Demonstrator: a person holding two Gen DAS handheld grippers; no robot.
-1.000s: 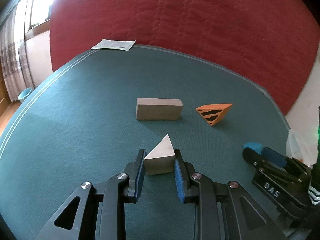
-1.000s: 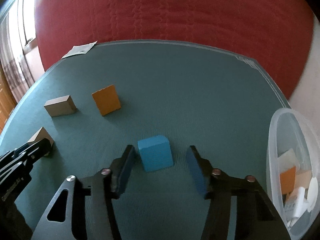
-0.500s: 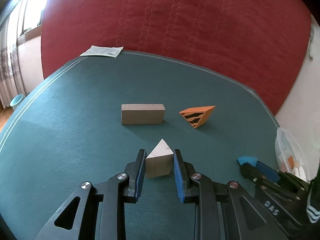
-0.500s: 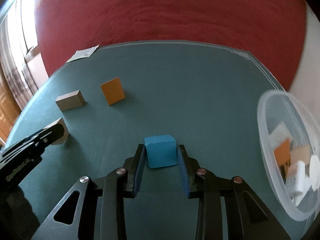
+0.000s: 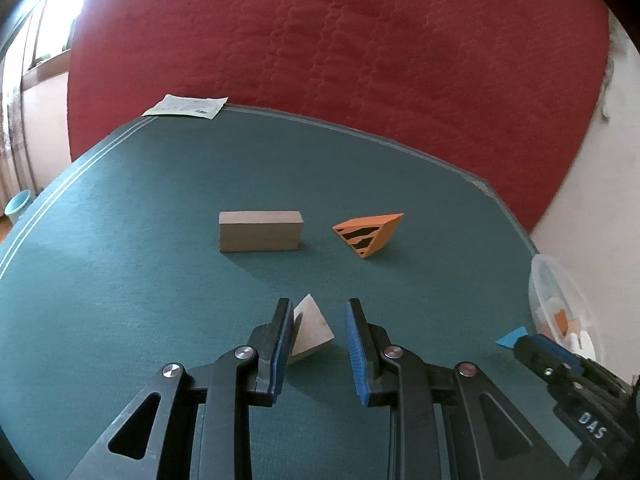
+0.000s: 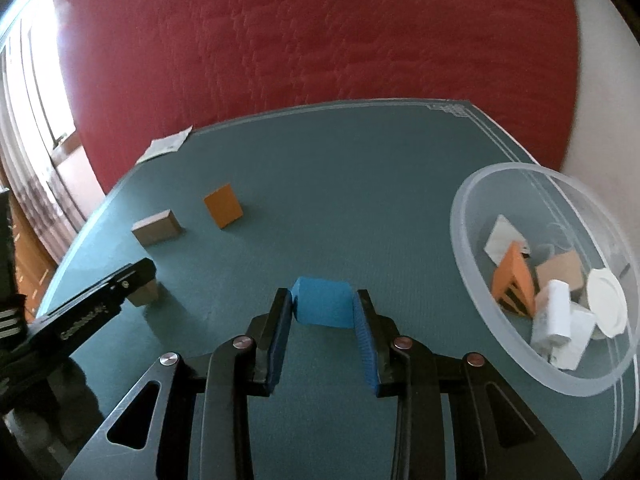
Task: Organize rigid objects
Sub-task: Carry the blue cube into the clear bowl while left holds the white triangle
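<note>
Right tool: clamped on blue cube block, beside clear plastic bowl. Left tool: narrow, gripping pale wooden triangular wedge above green surface.

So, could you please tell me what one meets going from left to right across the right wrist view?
Plain brown wooden block → orange rectangular block → blue cube held in the right gripper → clear plastic bowl holding blocks.

daylight is admitted from a window at far left, blown out to white. soft shadows are cast rightward. fisheye bending is seen at edges; the right view is slightly blurred.
</note>
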